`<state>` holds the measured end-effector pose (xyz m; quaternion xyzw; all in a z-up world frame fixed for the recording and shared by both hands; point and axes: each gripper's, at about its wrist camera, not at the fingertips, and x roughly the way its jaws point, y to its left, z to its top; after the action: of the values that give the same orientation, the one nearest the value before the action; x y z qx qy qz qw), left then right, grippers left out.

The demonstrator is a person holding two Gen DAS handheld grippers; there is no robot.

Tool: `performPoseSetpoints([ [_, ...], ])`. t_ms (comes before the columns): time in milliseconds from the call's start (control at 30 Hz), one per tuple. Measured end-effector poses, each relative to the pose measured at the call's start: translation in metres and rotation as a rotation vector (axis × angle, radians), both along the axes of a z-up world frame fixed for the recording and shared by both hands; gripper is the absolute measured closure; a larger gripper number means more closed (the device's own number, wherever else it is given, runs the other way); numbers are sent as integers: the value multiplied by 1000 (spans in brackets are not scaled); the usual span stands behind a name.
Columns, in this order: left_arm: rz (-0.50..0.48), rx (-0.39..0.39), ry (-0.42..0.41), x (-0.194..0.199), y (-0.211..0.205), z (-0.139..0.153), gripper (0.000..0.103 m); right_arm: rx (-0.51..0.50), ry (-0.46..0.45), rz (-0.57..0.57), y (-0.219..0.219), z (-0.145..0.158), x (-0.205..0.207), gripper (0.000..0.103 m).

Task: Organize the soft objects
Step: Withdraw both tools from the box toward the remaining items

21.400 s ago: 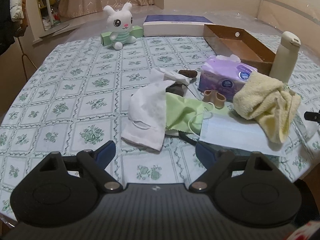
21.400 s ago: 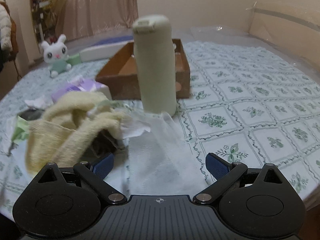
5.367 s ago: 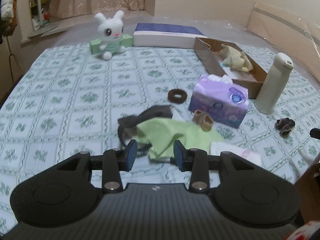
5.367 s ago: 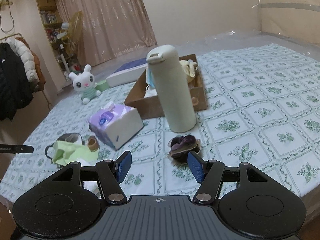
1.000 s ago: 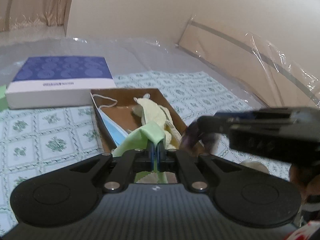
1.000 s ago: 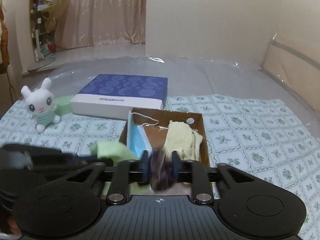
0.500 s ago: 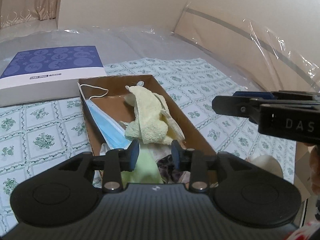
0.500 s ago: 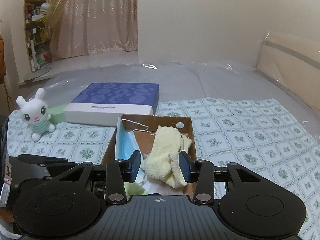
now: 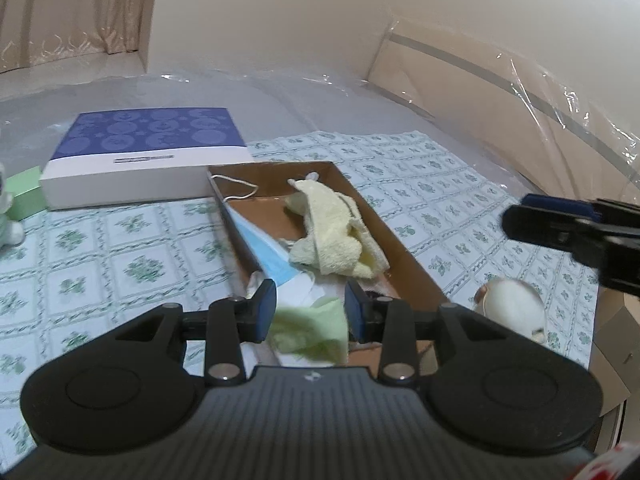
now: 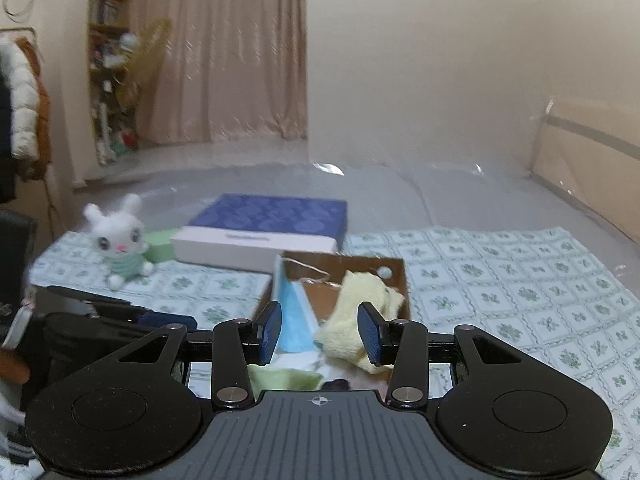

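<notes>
**Both grippers let go over the box**

A second before, the left gripper (image 9: 310, 310) was pinched tight on the green cloth (image 9: 310, 330), and the right gripper (image 10: 319, 332) was pinched on a dark, fuzzy thing. Now both had their fingers apart and held nothing. The green cloth lay loose at the near end of the cardboard box (image 9: 404, 254), low in the middle of the left view. The yellow towel (image 9: 330, 236) and the blue face mask (image 9: 264, 248) were in the box too (so most soft things looked put away). Much earlier, these all lay spread on the surface (image 9: 100, 264).

The dark thing was hard to find. Only a small dark bit (image 10: 336, 384) showed at the bottom middle of the right view, half hidden by the gripper body. The near end of the box was covered as well. The green cloth looked blurry. The bunny toy (image 10: 120, 240), at the middle left, sat outside the box.
</notes>
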<state>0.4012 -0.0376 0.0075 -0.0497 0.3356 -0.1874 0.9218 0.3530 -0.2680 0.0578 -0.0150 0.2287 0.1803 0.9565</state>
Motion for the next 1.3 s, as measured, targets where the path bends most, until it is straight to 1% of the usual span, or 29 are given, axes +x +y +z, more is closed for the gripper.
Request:
performPoseSetpoints([
  [200, 26, 65, -57, -44, 13, 2, 70, 32, -82, 65, 5, -6, -48, 60],
  [267, 44, 75, -64, -59, 21, 0, 70, 26, -104, 90, 11, -12, -63, 60],
  [367, 91, 93, -75, -76, 35, -4, 70, 2, -107, 116, 26, -23, -76, 61],
  [400, 109, 101, -81, -80, 40, -5, 70, -8, -101, 124, 33, -27, -78, 62],
  [467, 147, 122, -87, -87, 53, -7, 70, -23, -73, 129, 45, -38, -76, 71],
  [533, 183, 137, -85, -90, 66, -9, 70, -37, -32, 128, 58, -50, -69, 87],
  [633, 242, 172, -81, -92, 90, -12, 70, -74, 2, 97, 77, -68, -53, 95],
  [700, 275, 200, -80, -92, 104, -15, 70, -75, 51, 75, 87, -81, -38, 98],
  [833, 335, 237, -70, -92, 130, -25, 70, -55, 138, 11, 105, -98, 2, 98],
  [933, 373, 234, -57, -92, 150, -32, 70, -76, 166, -24, 115, -107, 31, 98],
  [1000, 393, 231, -47, -92, 163, -37, 70, -71, 183, -37, 119, -110, 48, 98],
  [1133, 424, 236, -39, -93, 182, -45, 70, -44, 260, -83, 117, -121, 84, 98],
  [1167, 431, 236, -37, -94, 185, -46, 70, -50, 274, -110, 116, -123, 91, 98],
  [1300, 464, 227, -21, -96, 201, -55, 70, -148, 305, -197, 119, -134, 108, 98],
])
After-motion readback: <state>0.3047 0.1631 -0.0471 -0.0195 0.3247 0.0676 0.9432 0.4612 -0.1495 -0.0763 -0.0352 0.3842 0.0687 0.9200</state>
